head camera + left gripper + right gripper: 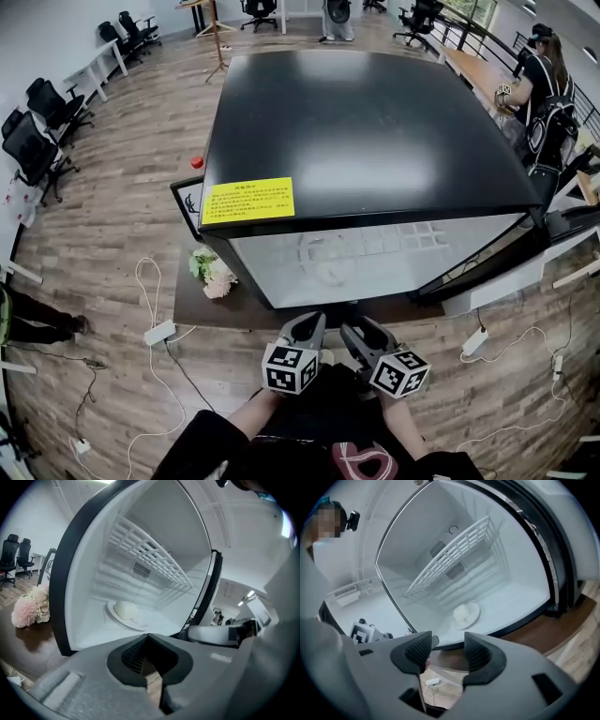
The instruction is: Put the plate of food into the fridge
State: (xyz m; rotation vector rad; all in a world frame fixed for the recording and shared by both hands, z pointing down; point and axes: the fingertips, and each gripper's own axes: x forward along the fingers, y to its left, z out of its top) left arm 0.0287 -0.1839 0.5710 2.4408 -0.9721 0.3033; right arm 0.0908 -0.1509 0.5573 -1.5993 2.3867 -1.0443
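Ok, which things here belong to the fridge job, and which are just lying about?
Job: fridge, door open; plate with the food, already on the fridge floor; left gripper and right gripper, both empty.
Lying about: flowers, power strip, office chairs.

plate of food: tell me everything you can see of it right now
The plate of food is a round, plain white plate with a low rim, carrying one pale bun-like lump that sits slightly off centre. It lies flat on the white floor of the open fridge, beneath the white wire shelf. Only the fridge floor touches it. It is too small to tell the plate's material or what the food is.
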